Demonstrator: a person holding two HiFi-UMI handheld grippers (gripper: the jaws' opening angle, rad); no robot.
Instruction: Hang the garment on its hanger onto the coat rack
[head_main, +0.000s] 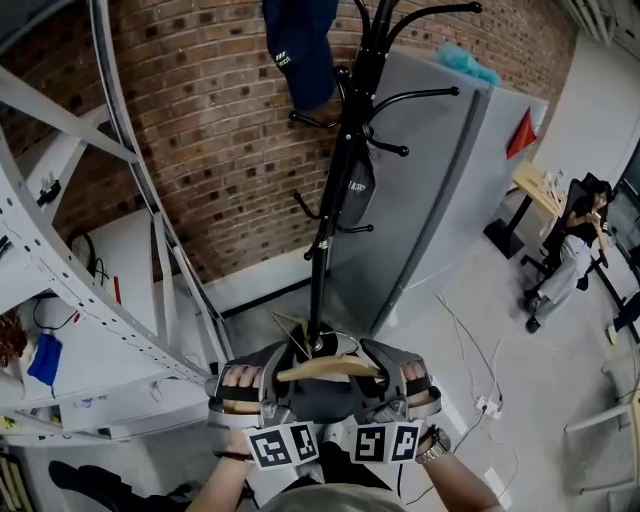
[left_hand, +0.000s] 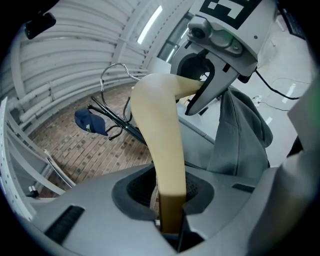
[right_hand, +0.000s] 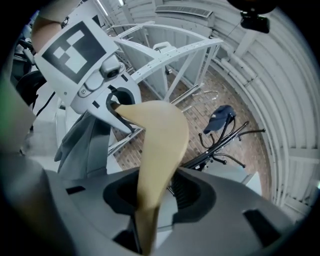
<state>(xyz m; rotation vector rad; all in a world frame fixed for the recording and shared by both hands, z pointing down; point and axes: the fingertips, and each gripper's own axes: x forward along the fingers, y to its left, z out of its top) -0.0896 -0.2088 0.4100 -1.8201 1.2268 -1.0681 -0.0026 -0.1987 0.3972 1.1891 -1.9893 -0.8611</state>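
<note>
While both grippers clamp the hanger, neither stands wide: the left gripper has its jaws drawn close onto the end of one wooden arm, as the left gripper view shows, with the pale wood rising straight out from between them. The right gripper pinches the other arm with its jaws set a little wider, the wood wedged between them in the right gripper view. A hand wraps each gripper from behind.

Hanging from the hanger between the two grippers is the grey garment, seen draped under the far gripper in each gripper view. Hanger and garment are held low, just in front of the pole of the black rack; the wire hook rests on no peg.

A navy cap hangs from an upper peg; its small pale label is too small to read. Lower down hangs a dark item with white print, also unreadable. Each gripper carries black-and-white square markers, without lettering.
</note>
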